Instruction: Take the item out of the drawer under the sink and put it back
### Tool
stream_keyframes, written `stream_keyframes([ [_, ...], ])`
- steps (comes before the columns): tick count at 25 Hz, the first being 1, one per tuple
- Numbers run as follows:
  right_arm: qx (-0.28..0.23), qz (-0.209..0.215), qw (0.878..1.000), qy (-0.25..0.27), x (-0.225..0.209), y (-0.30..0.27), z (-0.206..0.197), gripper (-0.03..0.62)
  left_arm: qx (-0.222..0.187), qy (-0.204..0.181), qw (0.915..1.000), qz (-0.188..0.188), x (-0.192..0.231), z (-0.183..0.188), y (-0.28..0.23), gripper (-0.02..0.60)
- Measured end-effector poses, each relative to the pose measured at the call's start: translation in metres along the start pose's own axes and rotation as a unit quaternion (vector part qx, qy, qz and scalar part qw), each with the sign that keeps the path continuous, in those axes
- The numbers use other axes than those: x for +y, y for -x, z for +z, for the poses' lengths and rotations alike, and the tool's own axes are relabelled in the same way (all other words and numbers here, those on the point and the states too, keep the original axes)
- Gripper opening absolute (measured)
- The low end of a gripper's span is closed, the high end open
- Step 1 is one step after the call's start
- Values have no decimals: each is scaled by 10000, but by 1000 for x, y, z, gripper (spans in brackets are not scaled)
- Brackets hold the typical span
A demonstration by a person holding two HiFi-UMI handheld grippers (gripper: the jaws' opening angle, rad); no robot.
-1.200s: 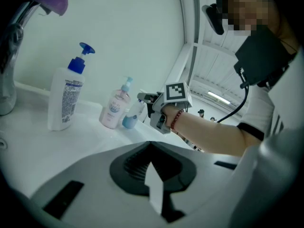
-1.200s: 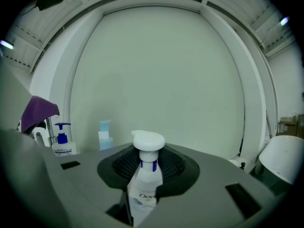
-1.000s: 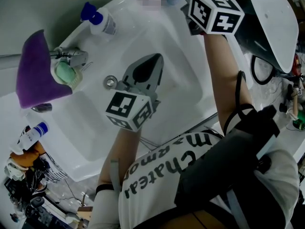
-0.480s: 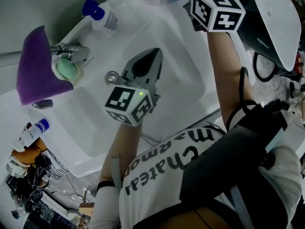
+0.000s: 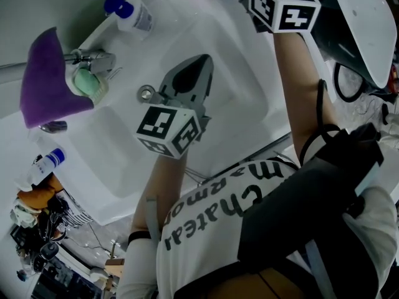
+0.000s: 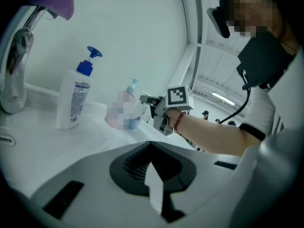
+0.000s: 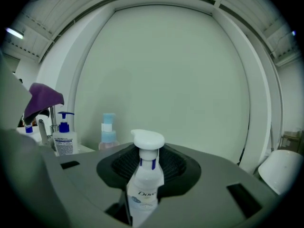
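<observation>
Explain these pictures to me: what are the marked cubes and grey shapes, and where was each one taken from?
A person holds a two-jaw gripper in each hand; the marked cubes belong to them. One camera looks down from the person's head onto a sink with a tap, purple cloth and blue-pump bottle. The other two ride on the grippers. The left gripper is over the sink, jaws together, empty. The right gripper holds a Dove bottle between its jaws.

Glossy white sink [image 5: 246, 101], shiny metal tap [image 5: 93, 60], soft purple cloth [image 5: 43, 85], smooth plastic pump bottle [image 7: 144, 186]
</observation>
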State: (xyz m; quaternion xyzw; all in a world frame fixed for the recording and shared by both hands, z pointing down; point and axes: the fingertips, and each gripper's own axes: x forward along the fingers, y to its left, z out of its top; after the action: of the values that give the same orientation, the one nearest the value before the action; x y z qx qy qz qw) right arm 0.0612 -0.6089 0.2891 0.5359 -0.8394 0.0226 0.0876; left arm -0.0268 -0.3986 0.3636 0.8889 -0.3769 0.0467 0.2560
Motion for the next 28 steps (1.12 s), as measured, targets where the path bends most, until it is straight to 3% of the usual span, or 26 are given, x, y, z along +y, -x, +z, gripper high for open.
stream_keyframes([
  [5, 196, -6, 9996, 227, 3, 3, -5, 150, -19, -13, 10000, 23, -3, 0, 5, 5],
  [15, 501, 162, 9986, 37, 14, 7, -16, 220, -122, -60, 9999, 48, -9, 4, 19, 5],
  [22, 392, -103, 9991, -147, 9, 25, -7, 281, -256, -106, 9996, 87, -14, 11, 31, 5],
  [28, 367, -226, 9991, -36, 3, 59, 1, 290, -428, -213, 9988, 126, -34, 19, 37, 5],
])
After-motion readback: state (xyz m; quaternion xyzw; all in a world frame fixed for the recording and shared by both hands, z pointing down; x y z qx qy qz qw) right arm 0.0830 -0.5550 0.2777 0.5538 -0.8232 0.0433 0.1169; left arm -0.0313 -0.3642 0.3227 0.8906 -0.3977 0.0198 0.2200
